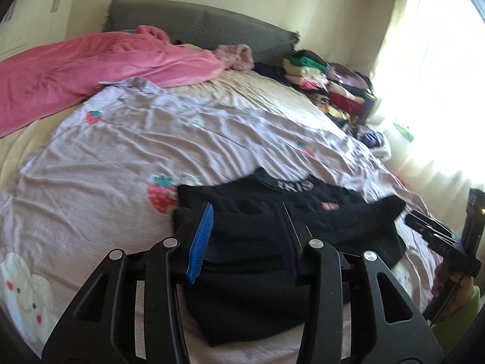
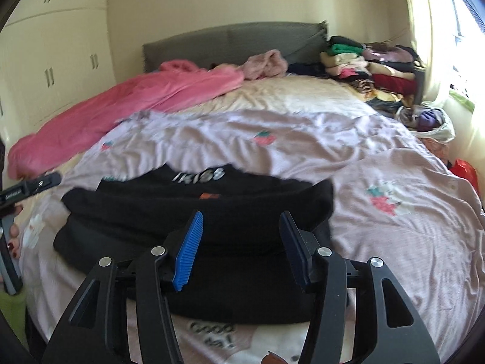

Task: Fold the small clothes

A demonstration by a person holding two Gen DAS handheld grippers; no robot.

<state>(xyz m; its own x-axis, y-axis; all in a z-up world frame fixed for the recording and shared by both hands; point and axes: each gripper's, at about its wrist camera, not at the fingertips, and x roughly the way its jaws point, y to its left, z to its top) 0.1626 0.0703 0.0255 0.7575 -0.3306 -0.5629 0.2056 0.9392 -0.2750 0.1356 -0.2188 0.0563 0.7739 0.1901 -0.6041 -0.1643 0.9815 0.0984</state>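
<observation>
While a black garment (image 1: 272, 227) lies partly folded on the near part of a bed, two hand-held grippers hang above it with nothing in either grasp. The left gripper (image 1: 242, 236) shows its blue-padded fingers (image 1: 200, 242) standing moderately apart over the garment's near left portion, no cloth between them. The right gripper (image 2: 242, 242) is likewise parted, somewhat wider, its fingers (image 2: 189, 248) poised over the near middle of the same garment and clear of the fabric. Pale lettering runs along the garment's far edge, and a small reddish patch shows just nearer than it. The garment rests on a lilac quilt (image 2: 379, 242) printed with strawberries. A pink blanket (image 1: 75, 75) is bunched along the far left of the bed, in front of a grey headboard (image 2: 242, 39). Stacked folded clothes (image 2: 379, 66) stand at the far right corner, next to a bright curtained window. In the right wrist view, a hand (image 2: 13, 236) grips a handle at the left edge.
</observation>
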